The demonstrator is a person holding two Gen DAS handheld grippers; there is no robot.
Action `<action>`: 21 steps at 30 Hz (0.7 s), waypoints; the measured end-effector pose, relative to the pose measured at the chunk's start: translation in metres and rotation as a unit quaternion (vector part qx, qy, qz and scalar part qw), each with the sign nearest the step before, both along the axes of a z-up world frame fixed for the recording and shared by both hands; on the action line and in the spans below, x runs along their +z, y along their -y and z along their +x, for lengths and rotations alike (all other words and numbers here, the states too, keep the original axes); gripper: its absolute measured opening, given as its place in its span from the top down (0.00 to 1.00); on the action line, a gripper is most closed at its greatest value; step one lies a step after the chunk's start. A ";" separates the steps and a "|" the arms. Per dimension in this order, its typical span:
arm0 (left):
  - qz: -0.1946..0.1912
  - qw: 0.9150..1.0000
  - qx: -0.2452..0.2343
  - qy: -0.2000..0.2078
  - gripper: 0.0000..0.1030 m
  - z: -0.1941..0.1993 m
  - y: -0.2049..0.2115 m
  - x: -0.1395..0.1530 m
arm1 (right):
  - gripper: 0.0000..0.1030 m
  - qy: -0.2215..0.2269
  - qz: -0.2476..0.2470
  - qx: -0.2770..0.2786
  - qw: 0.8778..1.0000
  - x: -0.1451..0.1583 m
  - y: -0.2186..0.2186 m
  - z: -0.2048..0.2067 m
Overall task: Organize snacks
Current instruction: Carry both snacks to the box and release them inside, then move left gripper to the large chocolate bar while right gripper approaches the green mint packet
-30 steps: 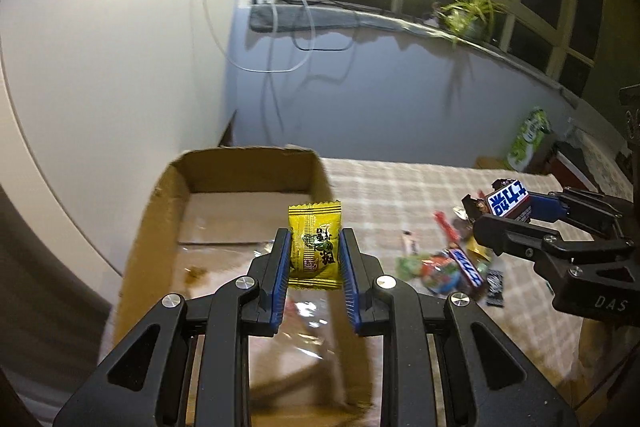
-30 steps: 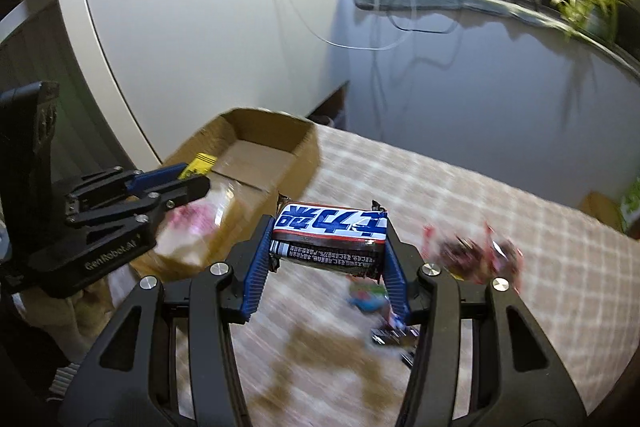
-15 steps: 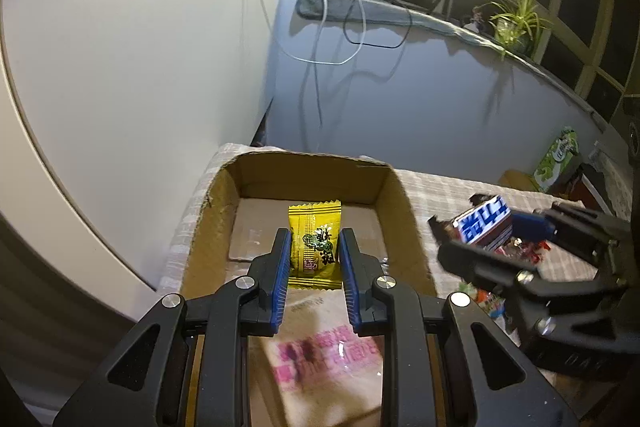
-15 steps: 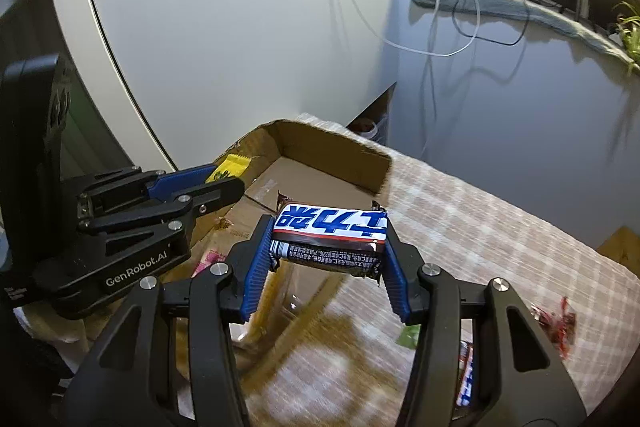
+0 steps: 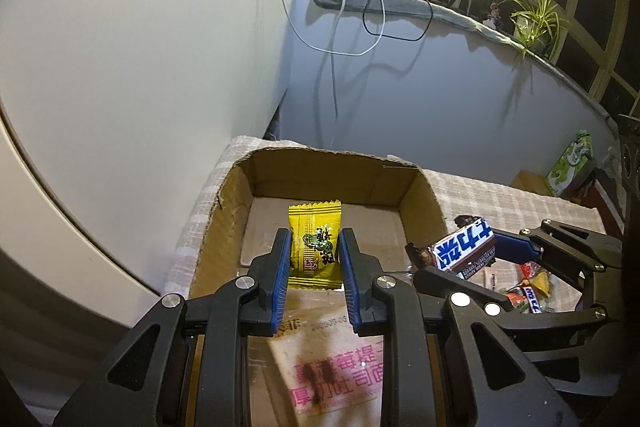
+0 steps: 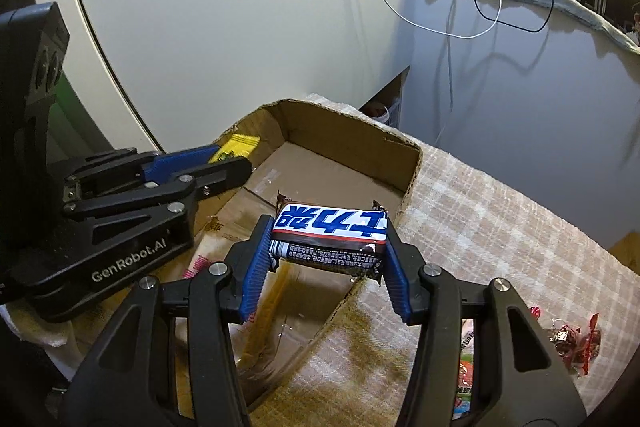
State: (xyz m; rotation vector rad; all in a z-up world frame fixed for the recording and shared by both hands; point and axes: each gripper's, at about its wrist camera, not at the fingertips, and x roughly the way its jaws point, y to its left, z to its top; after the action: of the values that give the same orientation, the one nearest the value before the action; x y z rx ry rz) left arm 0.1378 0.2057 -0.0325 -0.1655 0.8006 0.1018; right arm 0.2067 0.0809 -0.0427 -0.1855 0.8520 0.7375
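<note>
Right now both grippers carry snacks at the open brown cardboard box (image 5: 424, 195). Left gripper (image 5: 314, 261) is nearly closed, pinching a small yellow candy sachet (image 5: 315, 245) upright, directly over the box floor. Right gripper (image 6: 328, 247) is clamped at medium width on a blue-and-white wrapped chocolate bar (image 6: 330, 227), long axis crosswise between the pads, hovering at the box's near-right wall. Left looks better placed to drop first; the bar probably needs shifting further inward.

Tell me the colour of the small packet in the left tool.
Yellow, with dark print; the small packet shows best in the left wrist view.
</note>
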 end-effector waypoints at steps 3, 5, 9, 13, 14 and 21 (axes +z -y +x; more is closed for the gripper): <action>0.003 1.000 0.003 -0.001 0.78 0.000 -0.002 0.000 | 0.46 -0.001 -0.001 0.000 1.000 -0.002 0.001 0.001; 0.006 1.000 0.006 0.000 0.78 0.000 -0.003 0.001 | 0.41 0.002 0.000 -0.003 1.000 -0.001 0.002 0.002; 0.010 1.000 0.013 0.000 0.66 0.000 -0.006 0.002 | 0.41 0.007 0.002 0.001 1.000 0.003 0.002 0.000; 0.010 1.000 0.018 0.006 0.66 -0.004 -0.007 0.006 | 0.40 0.016 0.000 -0.001 1.000 0.009 0.005 -0.004; 0.011 1.000 0.019 0.008 0.66 -0.006 -0.007 0.008 | 0.40 0.017 0.001 -0.001 1.000 0.011 0.007 -0.005; 0.014 1.000 0.015 0.024 0.66 -0.017 0.004 0.021 | 0.40 0.030 0.009 -0.013 0.999 0.025 0.028 -0.014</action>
State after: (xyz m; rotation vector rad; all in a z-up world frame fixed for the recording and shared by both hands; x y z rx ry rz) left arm 0.1207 0.2015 -0.0119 -0.1521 0.7487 0.1362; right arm 0.1925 0.0529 -0.0174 -0.1790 0.7899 0.7122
